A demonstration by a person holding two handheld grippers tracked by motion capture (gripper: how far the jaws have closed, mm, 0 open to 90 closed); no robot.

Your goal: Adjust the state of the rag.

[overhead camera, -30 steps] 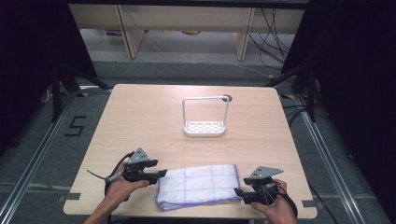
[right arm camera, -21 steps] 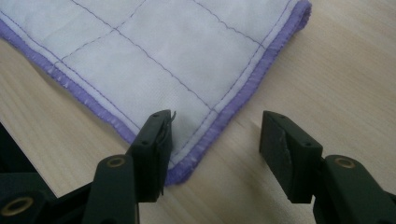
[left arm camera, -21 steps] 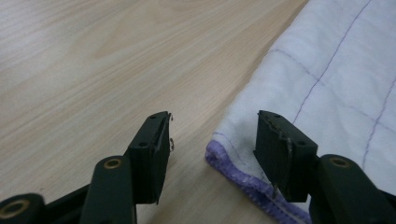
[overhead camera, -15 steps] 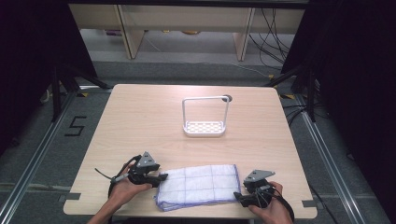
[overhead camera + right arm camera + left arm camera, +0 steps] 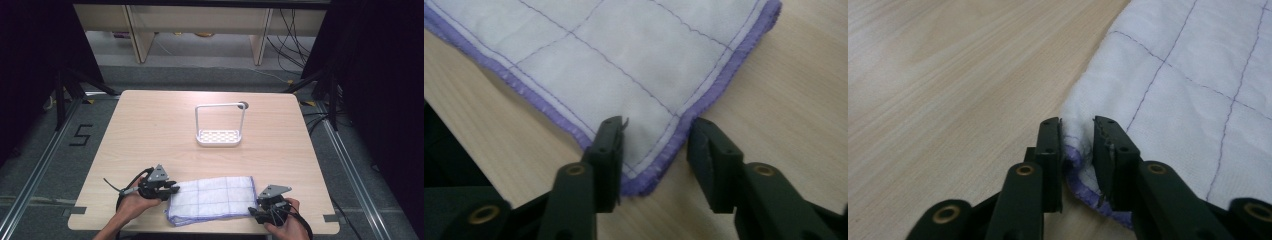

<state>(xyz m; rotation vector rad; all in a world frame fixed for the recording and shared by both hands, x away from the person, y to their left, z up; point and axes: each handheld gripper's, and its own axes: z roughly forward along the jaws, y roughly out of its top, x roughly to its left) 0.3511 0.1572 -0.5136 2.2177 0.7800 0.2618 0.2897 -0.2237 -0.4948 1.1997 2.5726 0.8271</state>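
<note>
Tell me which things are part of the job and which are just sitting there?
Part of the job:
- cloth, white with purple edges, folded on the table
- left hand-held gripper, jaws around a cloth corner
- right hand-held gripper, jaws open around another corner

Just sitting there:
- white rack, farther back on the table
- table

Table layout, seen from above.
Cloth [image 5: 212,198] lies at the table's [image 5: 150,130] 6 o'clock edge; rack [image 5: 220,125] stands beyond it, toward 12 o'clock.
</note>
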